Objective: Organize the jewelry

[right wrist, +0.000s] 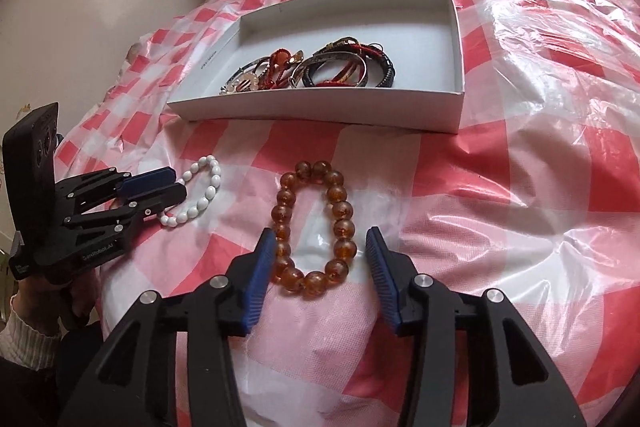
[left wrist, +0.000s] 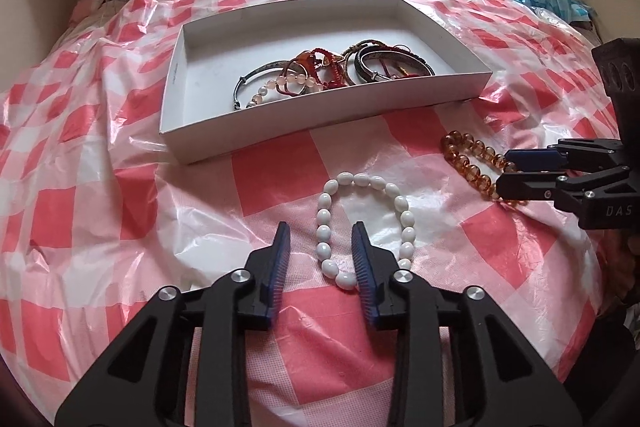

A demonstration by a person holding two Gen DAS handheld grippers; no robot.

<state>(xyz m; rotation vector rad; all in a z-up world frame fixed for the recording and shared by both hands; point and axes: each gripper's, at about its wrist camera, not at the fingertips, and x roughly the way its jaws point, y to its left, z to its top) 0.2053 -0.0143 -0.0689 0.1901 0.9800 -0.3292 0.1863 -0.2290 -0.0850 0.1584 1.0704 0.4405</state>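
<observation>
Bracelets (left wrist: 362, 227) (right wrist: 314, 227): two outside box (left wrist: 280, 131)

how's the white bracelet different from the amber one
The white bracelet has opaque oval beads; the amber bracelet has clear brown round beads that look bigger. The white bracelet lies in front of the left gripper, with one side of its loop between the open jaws; the amber bracelet's near end sits whole between the wider open jaws of the right gripper. Both are beaded loops lying flat on the checked plastic sheet, outside the box.
</observation>
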